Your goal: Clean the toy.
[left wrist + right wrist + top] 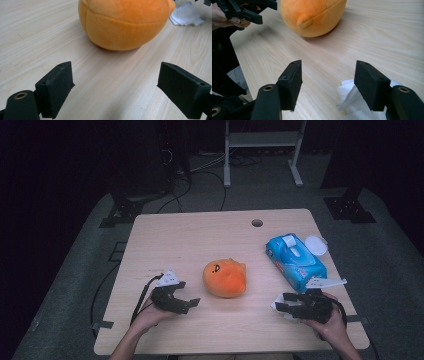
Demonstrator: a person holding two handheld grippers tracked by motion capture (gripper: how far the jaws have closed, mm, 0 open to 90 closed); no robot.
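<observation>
Open right tool [327, 85] over tissue [352, 100]; blue pack's [296, 260] print unreadable.

We see our right gripper [328, 83] with jaws apart over bare table [374, 32], white tissue [352, 100] under one jaw (partly hidden), orange plush [312, 15] beyond, well apart.

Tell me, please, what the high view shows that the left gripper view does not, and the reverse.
The high view alone has the blue wipes pack, the round white lid beside it, the table's cable hole and the person's hands on both grippers. The left gripper view alone gives a close look along the left gripper, its black jaws standing open over bare wood with nothing between them. Both share the orange plush toy, the wooden table and the crumpled white tissue by the right gripper.
</observation>
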